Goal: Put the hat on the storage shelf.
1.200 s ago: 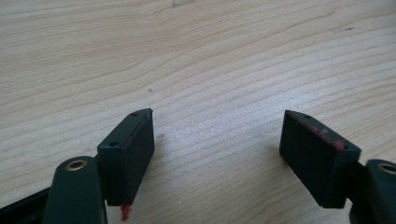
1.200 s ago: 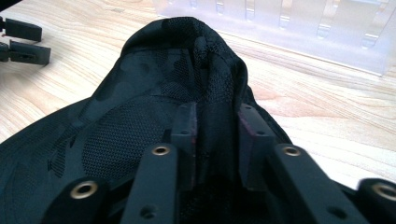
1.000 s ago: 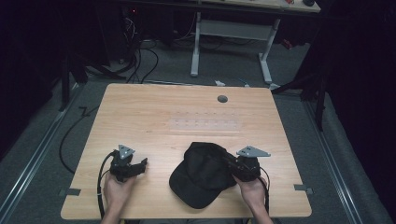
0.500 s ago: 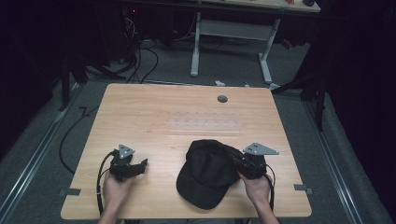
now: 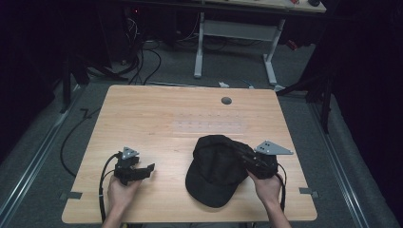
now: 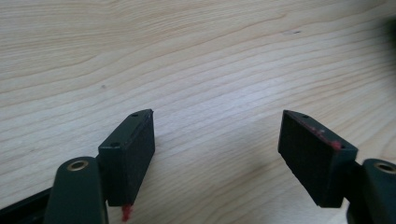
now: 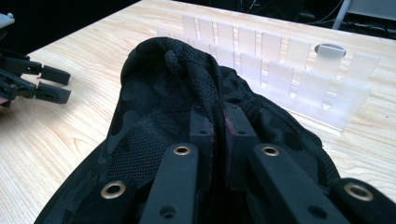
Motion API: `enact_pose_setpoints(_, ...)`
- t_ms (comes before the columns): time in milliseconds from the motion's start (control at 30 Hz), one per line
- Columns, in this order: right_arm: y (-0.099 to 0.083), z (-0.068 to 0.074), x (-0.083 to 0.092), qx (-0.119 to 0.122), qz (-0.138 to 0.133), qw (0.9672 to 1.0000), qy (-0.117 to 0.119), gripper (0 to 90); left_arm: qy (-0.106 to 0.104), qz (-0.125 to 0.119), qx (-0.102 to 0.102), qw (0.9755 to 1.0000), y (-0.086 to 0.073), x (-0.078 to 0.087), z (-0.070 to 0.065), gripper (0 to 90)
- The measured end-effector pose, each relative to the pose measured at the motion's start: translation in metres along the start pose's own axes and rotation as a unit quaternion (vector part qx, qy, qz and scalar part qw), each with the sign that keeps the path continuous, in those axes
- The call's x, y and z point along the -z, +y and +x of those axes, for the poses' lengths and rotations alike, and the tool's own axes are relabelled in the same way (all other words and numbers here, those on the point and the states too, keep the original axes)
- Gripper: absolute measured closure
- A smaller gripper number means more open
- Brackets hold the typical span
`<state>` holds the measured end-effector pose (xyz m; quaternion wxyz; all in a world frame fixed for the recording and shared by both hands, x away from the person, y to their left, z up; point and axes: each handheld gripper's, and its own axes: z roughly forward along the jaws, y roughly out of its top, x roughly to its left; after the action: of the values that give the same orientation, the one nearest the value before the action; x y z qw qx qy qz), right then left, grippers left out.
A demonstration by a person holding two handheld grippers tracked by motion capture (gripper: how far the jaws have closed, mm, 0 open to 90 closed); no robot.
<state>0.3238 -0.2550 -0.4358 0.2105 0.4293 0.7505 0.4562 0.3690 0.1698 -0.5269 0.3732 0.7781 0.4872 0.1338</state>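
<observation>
Cap (image 5: 216, 168): black; lies on the table (image 5: 161, 114) at your 5 o'clock
Right hand-held gripper (image 7: 218, 122): clamped tight on your cap's fabric
Left hand-held gripper (image 6: 217, 135): jaws wide apart, nothing between; at your 7 o'clock

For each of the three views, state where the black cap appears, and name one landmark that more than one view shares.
High view: cap lower centre-right on the table.
Left gripper view: a dark blur at the right edge, too unclear to call.
Right gripper view: cap centre, pinched in the jaws.
Shared landmark: clear rack.

No legible text or labels anywhere.
</observation>
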Motion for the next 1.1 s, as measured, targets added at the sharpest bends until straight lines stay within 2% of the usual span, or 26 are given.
enact_pose_setpoints(33,0.001,0.000,0.001,-0.001,-0.001,1.0000,0.001,84.2,-0.011,-0.006,-0.001,0.9999,0.001,0.002,-0.003,27.3)
enact_pose_setpoints(167,0.004,-0.001,0.002,0.000,-0.007,1.0000,0.000,84.1,-0.031,-0.026,-0.012,0.9991,0.006,0.009,-0.011,26.6)
enact_pose_setpoints(367,0.010,0.000,0.001,0.007,-0.016,0.9999,0.003,84.1,-0.072,-0.039,-0.036,0.9960,0.016,0.018,-0.026,26.5)
enact_pose_setpoints(433,0.012,0.000,0.001,0.011,-0.018,0.9998,0.006,84.1,-0.093,-0.039,-0.041,0.9940,0.020,0.020,-0.031,26.5)
enact_pose_setpoints(567,0.017,0.002,0.000,0.022,-0.023,0.9994,0.012,84.1,-0.122,-0.036,-0.052,0.9906,0.025,0.021,-0.038,26.1)
enact_pose_setpoints(800,0.025,0.004,0.000,0.033,-0.034,0.9984,0.030,84.1,-0.161,-0.025,-0.069,0.9843,0.033,0.019,-0.052,25.1)
enact_pose_setpoints(933,0.027,0.005,0.000,0.035,-0.039,0.9978,0.042,84.1,-0.182,-0.018,-0.070,0.9807,0.038,0.015,-0.058,24.1)
enact_pose_setpoints(1033,0.028,0.006,0.000,0.034,-0.043,0.9971,0.052,84.1,-0.191,-0.009,-0.078,0.9785,0.044,0.012,-0.063,22.7)
enact_pose_setpoints(1100,0.028,0.006,0.000,0.036,-0.045,0.9966,0.058,84.0,-0.202,-0.007,-0.083,0.9759,0.047,0.011,-0.066,22.1)
